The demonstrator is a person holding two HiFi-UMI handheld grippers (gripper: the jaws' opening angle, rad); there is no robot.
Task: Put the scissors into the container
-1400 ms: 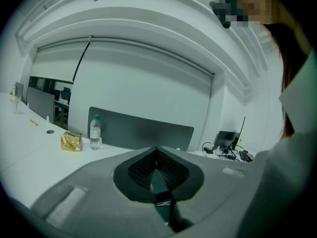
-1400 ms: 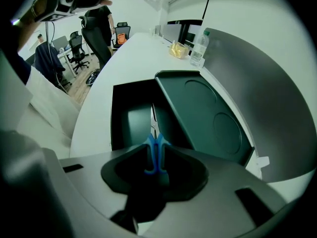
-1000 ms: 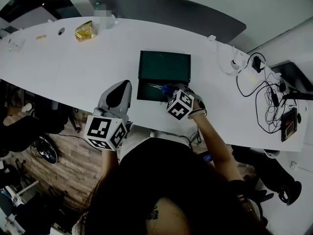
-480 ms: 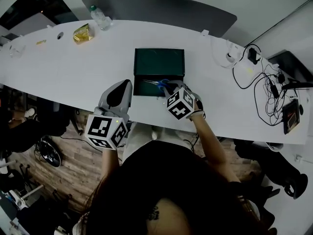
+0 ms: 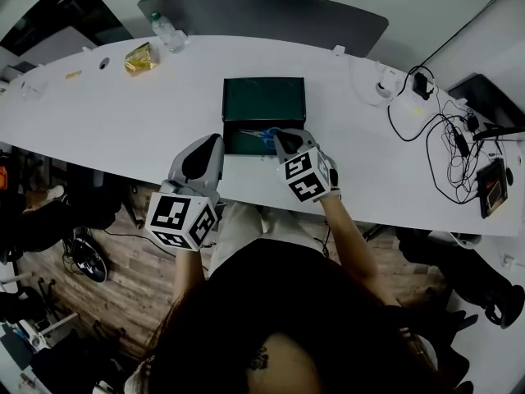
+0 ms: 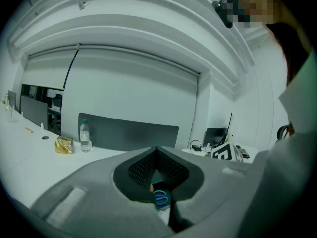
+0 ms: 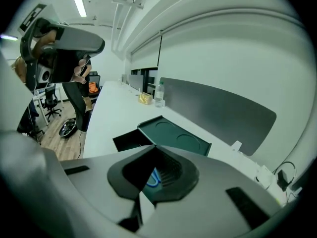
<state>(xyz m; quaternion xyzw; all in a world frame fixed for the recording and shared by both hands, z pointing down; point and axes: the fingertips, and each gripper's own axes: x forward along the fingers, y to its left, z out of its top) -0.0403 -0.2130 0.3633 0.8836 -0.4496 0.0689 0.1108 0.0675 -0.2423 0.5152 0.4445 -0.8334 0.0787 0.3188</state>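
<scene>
The dark green container lies open on the white table (image 5: 123, 113), its lid (image 5: 264, 99) flat behind the base (image 5: 234, 144). The blue-handled scissors (image 5: 264, 135) lie in the base. My right gripper (image 5: 283, 137) hangs just above their near end; its jaws have just been closing and stand shut with nothing between them. In the right gripper view the scissors (image 7: 154, 178) show below the closed right gripper (image 7: 155, 147), with the lid (image 7: 176, 135) beyond. My left gripper (image 5: 208, 142) is shut and empty at the table's front edge, left of the base; its own view shows the scissors (image 6: 160, 198).
A water bottle (image 5: 164, 29) and a yellow packet (image 5: 141, 54) stand at the table's far left. Cables and chargers (image 5: 435, 130) sprawl on the right end. A dark panel (image 5: 262, 11) runs behind the table. The person's body fills the foreground.
My right gripper has lifted off the scissors and shut, leaving them in the container's base. The left gripper has edged towards the table's front edge.
</scene>
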